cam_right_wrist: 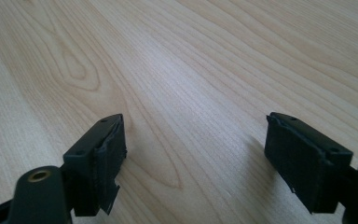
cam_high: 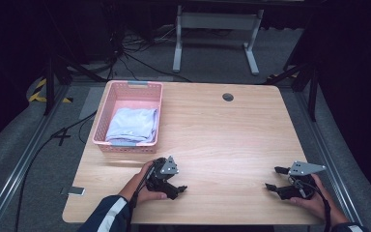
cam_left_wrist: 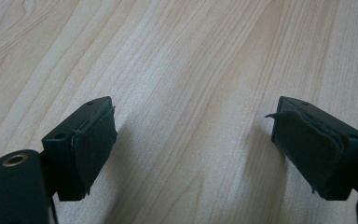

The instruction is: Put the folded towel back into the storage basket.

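A pink plastic basket (cam_high: pixel 105 108) stands at the table's far left, with a folded pale blue cloth (cam_high: pixel 133 123) lying inside it. My left gripper (cam_high: pixel 176 177) rests low over the wooden table (cam_high: pixel 222 135) near the front edge, just in front of the basket, held by a hand in a dark sleeve. Its jaws stand wide open in the left gripper view (cam_left_wrist: pixel 191 121), with bare wood between the pads (cam_left_wrist: pixel 95 140). My right gripper (cam_high: pixel 271 178) sits near the front right edge, pointing left. It is open too (cam_right_wrist: pixel 196 135), nothing between its pads (cam_right_wrist: pixel 303 158).
A round cable hole (cam_high: pixel 228 97) is set into the table's far side. Beyond the table a white desk frame (cam_high: pixel 212 34) stands on grey floor, with cables (cam_high: pixel 125 53) trailing at the left. Bare wood stretches between the two grippers.
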Tool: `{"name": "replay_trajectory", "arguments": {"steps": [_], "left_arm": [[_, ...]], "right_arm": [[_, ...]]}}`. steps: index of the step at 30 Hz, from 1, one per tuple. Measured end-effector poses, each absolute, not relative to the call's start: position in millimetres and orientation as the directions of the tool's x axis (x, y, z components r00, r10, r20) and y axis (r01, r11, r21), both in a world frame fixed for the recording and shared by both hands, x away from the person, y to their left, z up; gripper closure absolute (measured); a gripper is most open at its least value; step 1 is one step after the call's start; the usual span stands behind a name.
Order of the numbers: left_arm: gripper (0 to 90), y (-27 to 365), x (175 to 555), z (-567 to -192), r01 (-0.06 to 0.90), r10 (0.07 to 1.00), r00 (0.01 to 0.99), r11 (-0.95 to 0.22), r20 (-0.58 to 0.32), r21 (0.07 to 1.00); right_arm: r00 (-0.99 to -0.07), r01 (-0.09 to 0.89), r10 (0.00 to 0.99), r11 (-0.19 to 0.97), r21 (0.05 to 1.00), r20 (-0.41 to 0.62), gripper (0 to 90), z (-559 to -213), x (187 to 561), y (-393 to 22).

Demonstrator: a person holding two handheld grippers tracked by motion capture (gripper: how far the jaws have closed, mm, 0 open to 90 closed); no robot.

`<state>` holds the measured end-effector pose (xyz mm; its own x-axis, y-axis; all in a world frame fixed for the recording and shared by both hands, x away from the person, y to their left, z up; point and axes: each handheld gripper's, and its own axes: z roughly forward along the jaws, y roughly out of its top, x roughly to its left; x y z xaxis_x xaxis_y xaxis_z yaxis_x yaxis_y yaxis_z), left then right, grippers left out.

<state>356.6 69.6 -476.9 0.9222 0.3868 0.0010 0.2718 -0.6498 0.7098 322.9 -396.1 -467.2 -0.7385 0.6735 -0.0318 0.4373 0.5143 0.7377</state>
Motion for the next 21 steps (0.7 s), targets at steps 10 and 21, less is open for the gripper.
{"name": "replay_trajectory", "arguments": {"steps": [10, 21], "left_arm": [[13.9, 71.1, 357.5, -477.0, 0.268, 0.379, 0.925, -0.651, -0.002, 0.711], [13.6, 71.5, 356.7, -477.0, 0.276, 0.387, 0.922, -0.649, -0.004, 0.709]], "right_arm": [[-0.739, 0.439, 0.673, 0.509, 0.74, -0.025, 22.4, -467.0, 324.5, -396.7], [-0.739, 0.439, 0.674, 0.51, 0.739, -0.026, 21.7, -467.1, 324.9, -396.5]]}}
